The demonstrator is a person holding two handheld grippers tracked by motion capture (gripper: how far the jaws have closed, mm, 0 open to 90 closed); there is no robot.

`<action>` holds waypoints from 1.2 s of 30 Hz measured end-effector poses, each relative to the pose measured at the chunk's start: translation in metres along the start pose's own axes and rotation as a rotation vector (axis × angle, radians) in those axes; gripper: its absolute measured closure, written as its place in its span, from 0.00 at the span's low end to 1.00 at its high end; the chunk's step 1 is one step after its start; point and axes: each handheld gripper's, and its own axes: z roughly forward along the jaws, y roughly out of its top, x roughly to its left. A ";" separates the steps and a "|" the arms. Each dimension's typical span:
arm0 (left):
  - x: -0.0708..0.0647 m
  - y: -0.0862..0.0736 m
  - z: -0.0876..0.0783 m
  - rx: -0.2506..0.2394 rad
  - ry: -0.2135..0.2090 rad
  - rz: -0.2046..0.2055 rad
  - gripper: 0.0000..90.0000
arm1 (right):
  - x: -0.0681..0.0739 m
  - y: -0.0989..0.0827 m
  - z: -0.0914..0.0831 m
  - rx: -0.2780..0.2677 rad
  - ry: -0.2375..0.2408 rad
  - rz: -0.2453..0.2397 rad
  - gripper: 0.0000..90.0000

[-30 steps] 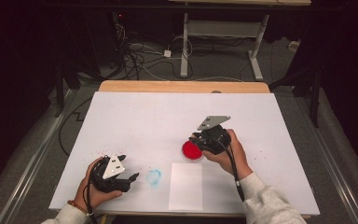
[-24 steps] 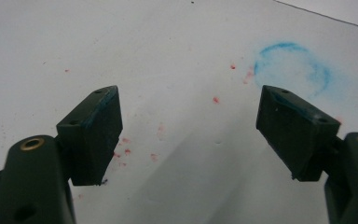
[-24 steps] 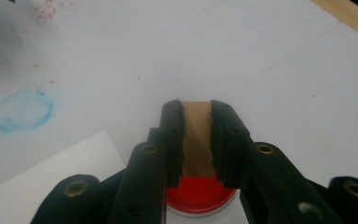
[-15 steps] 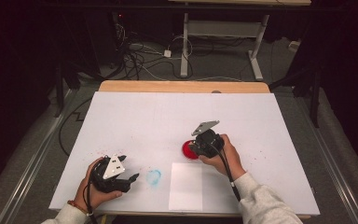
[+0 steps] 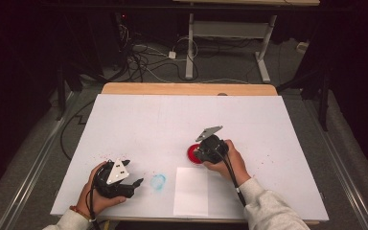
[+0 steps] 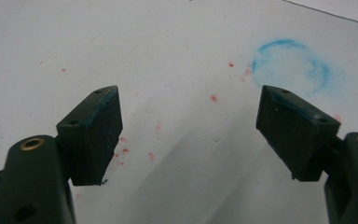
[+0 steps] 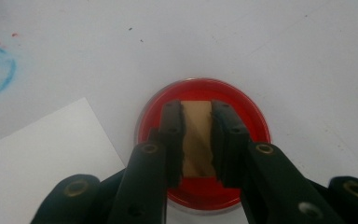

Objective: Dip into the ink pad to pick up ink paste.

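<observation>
While right gripper stands over shallow round dish of red paint, right of centre on white table sheet, its jaws pinch small tan wooden block, lower end down in dish. Judgement: stamp being loaded with red; printing not yet done. Blank white paper rectangle lies just near-left of dish, no mark on it. Left gripper rests at near-left edge, jaws wide apart, holding nothing. Faint blue ring smudge and red specks on sheet beside it.
</observation>
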 end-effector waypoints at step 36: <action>0.002 -0.001 -0.002 -0.012 0.011 0.007 0.25 | 0.002 0.005 -0.021 -0.073 -0.016 -0.014 0.85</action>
